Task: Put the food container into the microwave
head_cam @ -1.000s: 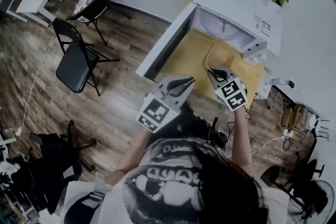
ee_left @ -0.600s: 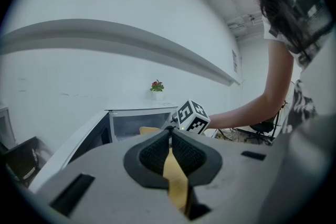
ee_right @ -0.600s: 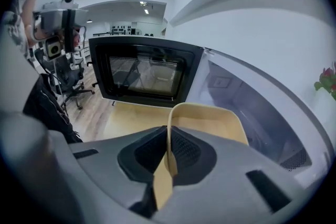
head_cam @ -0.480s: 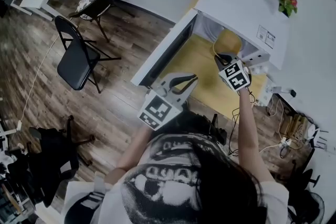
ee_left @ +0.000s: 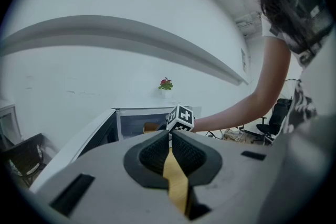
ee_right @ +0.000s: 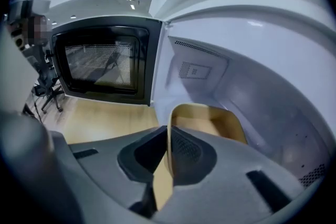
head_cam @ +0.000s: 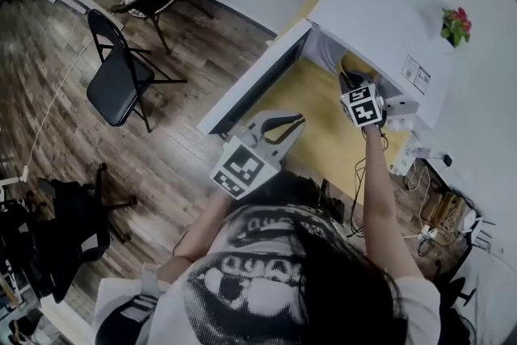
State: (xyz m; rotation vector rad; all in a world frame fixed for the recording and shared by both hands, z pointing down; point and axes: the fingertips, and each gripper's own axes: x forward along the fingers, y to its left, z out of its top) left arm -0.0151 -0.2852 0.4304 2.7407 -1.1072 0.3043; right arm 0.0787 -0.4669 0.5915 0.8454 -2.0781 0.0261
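The right gripper (ee_right: 169, 131) is clenched on the near wall of the tan food container (ee_right: 210, 120): the thin rim stands upright between its two dark pads, one pad inside the container and one outside (the pads press on both faces of the wall). The container hangs straight ahead of this gripper's tips, inside the white cavity of the microwave (ee_right: 252, 92), past the opening; whether its base rests on the cavity floor cannot be told. To the left of this gripper the microwave door (ee_right: 102, 63) stands swung open, its dark window facing the camera, and below the door, left of the jaws, lies the yellow table top (ee_right: 105, 118).

From the head view the right gripper (head_cam: 349, 77) reaches forward at the end of a stretched arm (head_cam: 373, 174) into the mouth of the microwave (head_cam: 380, 20), and a patch of the container (head_cam: 355, 63) shows just beyond its tips. The left gripper (head_cam: 295, 121) hangs well behind and to the left of the right one, over the near edge of the table (head_cam: 323, 133), beside the open door (head_cam: 250, 81).

The left gripper (ee_left: 169, 136) is clenched on nothing: its pads meet at the tips, and only the yellow table shows through the gap below them. Ahead of its jaws sits the marker cube of the right gripper (ee_left: 181, 118), and farther off, above the microwave, a small potted flower (ee_left: 166, 84)
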